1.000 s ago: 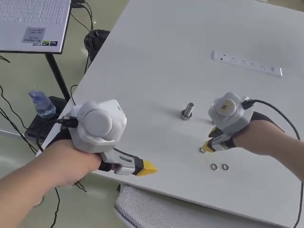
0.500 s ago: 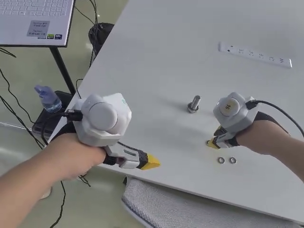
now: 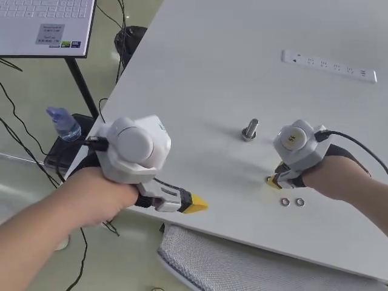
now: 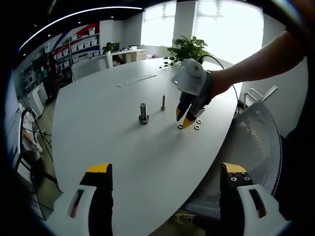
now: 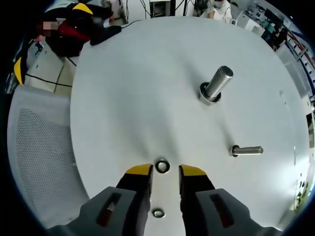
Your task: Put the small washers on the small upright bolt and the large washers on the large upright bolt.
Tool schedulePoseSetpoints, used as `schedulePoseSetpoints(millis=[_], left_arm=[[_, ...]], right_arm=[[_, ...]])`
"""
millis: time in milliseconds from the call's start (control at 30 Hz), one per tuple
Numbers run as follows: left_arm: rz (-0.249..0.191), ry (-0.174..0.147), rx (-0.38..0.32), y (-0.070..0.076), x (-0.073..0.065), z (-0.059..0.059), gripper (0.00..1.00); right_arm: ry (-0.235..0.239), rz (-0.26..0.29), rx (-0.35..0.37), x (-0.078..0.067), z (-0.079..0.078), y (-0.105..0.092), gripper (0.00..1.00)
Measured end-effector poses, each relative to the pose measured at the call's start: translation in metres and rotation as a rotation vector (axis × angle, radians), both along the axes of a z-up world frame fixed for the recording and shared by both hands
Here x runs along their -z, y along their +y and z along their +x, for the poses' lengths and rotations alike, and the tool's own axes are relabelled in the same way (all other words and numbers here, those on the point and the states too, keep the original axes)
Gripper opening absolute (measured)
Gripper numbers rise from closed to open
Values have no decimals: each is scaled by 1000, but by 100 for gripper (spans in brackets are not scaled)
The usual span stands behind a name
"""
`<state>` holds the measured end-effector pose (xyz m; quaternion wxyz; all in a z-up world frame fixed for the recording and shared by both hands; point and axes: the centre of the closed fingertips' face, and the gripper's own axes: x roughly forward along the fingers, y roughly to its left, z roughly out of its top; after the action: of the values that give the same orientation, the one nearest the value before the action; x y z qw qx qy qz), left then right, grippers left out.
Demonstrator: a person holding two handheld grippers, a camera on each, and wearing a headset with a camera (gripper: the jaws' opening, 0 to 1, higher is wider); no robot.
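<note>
Right gripper (image 5: 165, 172) parted astride a washer (image 5: 162, 166); large bolt (image 5: 215, 84) beyond; small bolt (image 5: 247, 150) nearer.

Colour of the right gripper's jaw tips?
Yellow on the right gripper, clearest in the right gripper view.

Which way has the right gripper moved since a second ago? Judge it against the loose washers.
No. The right gripper stays just up-left of the two washers in the head view; only the camera shifted.

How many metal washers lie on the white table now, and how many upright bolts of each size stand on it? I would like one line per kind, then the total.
Silver metal ring washers: 3
Large upright silver bolt: 1
Small upright silver bolt: 1
Total: 5
</note>
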<state>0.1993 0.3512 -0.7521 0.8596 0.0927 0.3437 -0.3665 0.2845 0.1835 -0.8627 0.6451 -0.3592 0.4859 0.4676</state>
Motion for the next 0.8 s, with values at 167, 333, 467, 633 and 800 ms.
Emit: schedulePoseSetpoints(millis=[167,333,467,633,800], left_arm=[[10,6,0,3,3,0,90],[0,7,-2,2,2,0,90],[1,10,-1,0,3,0,89],[5,15,-3,-1,5,0,88],[7,16,-2,-3,4,1,88]], right_arm=[[1,-1,-1,2,-3,1,22],[6,4,3,6,-4,1,21],[-4,4,-4,7,-2,0,20],[-10,4,-8,7,-2,0,20],[-14,11,-8,6,-2,1,17]])
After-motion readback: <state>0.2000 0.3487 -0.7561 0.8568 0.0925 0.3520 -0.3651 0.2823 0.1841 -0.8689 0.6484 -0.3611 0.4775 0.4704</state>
